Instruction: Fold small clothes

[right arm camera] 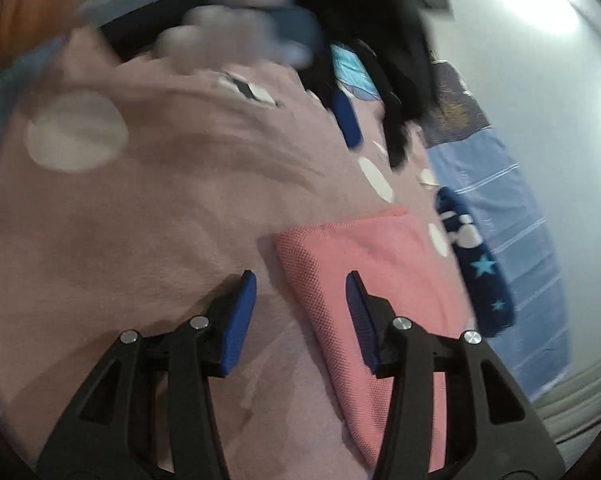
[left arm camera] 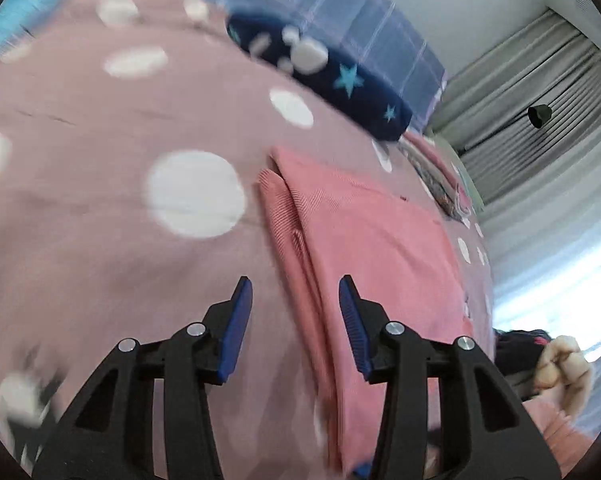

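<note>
A folded pink garment (left arm camera: 376, 240) lies flat on the pink bedsheet with white dots (left arm camera: 100, 200). My left gripper (left arm camera: 294, 280) hovers over its folded left edge, jaws open, and the blue pads press on nothing. In the right wrist view the same pink garment (right arm camera: 376, 268) lies under my right gripper (right arm camera: 300, 275). That gripper is open too, with one corner of the cloth below the gap and nothing pinched. A blurred blue pad of the left gripper (right arm camera: 346, 122) shows further back.
A folded navy garment with stars (left arm camera: 340, 76) (right arm camera: 482, 268) lies beyond the pink one, next to blue checked fabric (left arm camera: 364, 24). Another printed piece (left arm camera: 440, 188) lies at the right. A person's hand (left arm camera: 564, 364) is at the lower right, with grey curtains (left arm camera: 540, 92) behind.
</note>
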The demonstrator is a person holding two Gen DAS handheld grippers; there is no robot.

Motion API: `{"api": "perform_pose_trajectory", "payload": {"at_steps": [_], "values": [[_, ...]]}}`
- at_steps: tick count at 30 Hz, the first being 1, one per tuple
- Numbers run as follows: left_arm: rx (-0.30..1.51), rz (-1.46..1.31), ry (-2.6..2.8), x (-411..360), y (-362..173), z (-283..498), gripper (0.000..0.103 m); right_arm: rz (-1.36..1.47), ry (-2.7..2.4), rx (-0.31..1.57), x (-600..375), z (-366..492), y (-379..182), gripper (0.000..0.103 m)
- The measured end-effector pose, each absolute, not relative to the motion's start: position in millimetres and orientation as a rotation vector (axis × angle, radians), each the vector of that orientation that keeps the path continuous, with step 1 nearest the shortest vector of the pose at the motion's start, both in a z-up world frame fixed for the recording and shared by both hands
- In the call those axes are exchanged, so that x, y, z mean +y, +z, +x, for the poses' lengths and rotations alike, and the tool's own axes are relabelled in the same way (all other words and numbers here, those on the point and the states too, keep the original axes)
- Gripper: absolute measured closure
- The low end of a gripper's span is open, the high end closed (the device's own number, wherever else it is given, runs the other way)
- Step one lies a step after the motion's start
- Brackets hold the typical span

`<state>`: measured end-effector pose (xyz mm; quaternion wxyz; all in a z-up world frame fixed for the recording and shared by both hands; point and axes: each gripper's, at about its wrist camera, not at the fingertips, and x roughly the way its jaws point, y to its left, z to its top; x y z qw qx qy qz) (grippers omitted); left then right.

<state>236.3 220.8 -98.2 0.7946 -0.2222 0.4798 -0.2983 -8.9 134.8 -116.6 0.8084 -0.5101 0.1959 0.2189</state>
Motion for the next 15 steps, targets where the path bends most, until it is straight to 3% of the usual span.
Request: {"api": "perform_pose_trajectory", "payload": {"at_steps": [4,6,8,9,15], "values": [[1.002,-0.545,-0.745,203.5,-115.8,263.4,0.058,-1.111,0.406,0.420,141.9,-2.2,-119.4,0.060],[0.956,-0.579,-0.767,202.7,-120.9,265.8,0.067,-1.124,0.396,0.423,146.3,-0.1,-123.7,0.065],[0.933,-0.627,-0.774,207.0,-129.1,267.7,0.087,-1.130,0.397,0.415,152.4,2.2,-127.6,0.075],[0.924,-0.676,-0.795,212.6,-131.9,268.5,0.089,-1.122,0.398,0.411,155.6,5.7,-129.5,0.078],[0.879,-0.705,-0.804,217.9,-128.7,263.8,0.093,-1.050,0.438,0.404,148.5,0.3,-124.8,0.098]]}}
